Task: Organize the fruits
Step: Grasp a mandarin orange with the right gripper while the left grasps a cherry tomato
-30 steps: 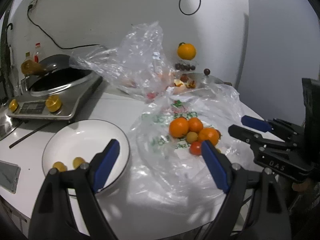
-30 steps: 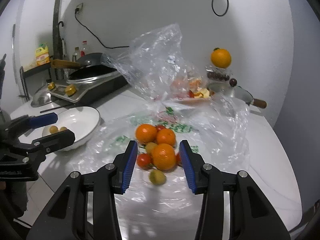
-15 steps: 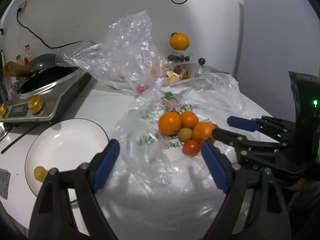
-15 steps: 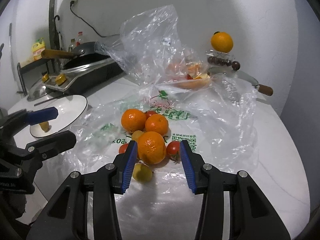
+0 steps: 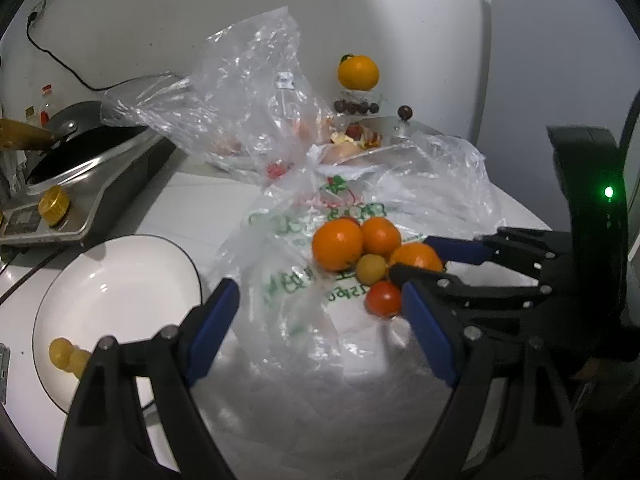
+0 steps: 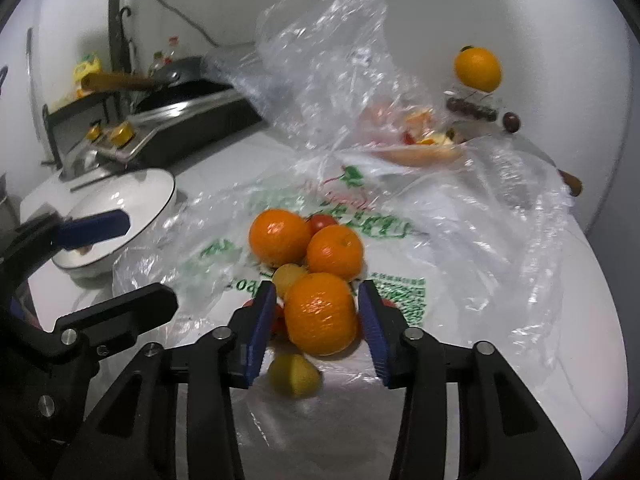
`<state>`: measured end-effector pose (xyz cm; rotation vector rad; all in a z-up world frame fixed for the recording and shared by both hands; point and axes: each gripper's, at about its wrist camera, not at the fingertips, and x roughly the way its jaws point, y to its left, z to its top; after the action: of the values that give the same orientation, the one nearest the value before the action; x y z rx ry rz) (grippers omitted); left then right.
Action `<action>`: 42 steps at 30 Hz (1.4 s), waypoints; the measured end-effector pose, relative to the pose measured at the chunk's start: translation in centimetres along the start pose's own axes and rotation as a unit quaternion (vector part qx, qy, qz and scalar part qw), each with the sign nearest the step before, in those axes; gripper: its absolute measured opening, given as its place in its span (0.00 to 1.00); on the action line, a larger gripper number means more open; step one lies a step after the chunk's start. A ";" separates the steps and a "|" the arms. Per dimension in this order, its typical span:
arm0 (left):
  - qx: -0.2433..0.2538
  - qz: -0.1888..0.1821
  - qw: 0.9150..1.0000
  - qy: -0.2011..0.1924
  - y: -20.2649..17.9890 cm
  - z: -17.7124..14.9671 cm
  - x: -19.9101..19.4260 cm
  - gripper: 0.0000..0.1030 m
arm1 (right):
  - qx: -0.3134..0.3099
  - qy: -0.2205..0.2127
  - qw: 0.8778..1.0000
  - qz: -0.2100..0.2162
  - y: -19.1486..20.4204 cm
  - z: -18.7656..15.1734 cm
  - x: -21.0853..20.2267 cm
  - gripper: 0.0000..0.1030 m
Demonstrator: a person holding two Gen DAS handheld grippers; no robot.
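Observation:
A pile of fruit lies on a flat clear plastic bag [image 6: 460, 264]: three oranges, small yellow fruits and red tomatoes. My right gripper [image 6: 318, 312] is open, its blue pads on either side of the nearest orange [image 6: 320, 314], with a small gap on each side. It shows in the left wrist view [image 5: 416, 258] around that orange [image 5: 416, 258]. My left gripper [image 5: 320, 320] is open and empty, over the bag's near-left part. A white plate [image 5: 120, 280] at left holds two small yellow fruits [image 5: 68, 356].
A crumpled clear bag [image 5: 248, 92] with more fruit stands behind the pile. An induction cooker with a wok [image 5: 80, 160] is at the back left. An orange [image 5: 357, 72] sits on a raised stand at the back, by a pan lid [image 5: 400, 128].
My right gripper has moved forward until its pads came around the nearest orange. My left gripper has shifted right, away from the plate toward the bag. Both stayed open.

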<state>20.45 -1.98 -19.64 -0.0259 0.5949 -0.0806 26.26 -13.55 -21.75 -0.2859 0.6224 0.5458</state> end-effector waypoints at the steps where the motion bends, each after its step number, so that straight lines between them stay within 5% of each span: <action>1: 0.001 0.000 1.000 -0.001 -0.1 0.0 0.0 0.82 | -0.003 0.000 1.000 -0.002 0.1 0.0 0.0 0.39; 18: 0.041 0.005 0.999 0.024 -3.6 0.3 1.8 0.80 | 0.021 -0.055 0.998 0.009 -3.5 -0.6 -4.2 0.38; 28: 0.053 0.009 0.996 0.077 -5.0 0.1 5.2 0.48 | 0.046 -0.062 0.997 0.010 -6.6 -2.1 -4.9 0.38; 37: 0.070 0.010 0.992 0.106 -5.9 -0.1 6.7 0.31 | 0.056 -0.074 0.995 0.023 -7.5 -2.5 -5.3 0.38; 42: 0.071 0.008 0.992 0.105 -6.0 -0.3 6.6 0.30 | 0.055 -0.078 0.995 0.026 -7.5 -2.6 -5.6 0.38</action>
<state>25.33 -8.50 -23.24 0.1274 0.7984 -0.1118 25.46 -23.00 -19.58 -0.1218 0.5070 0.5769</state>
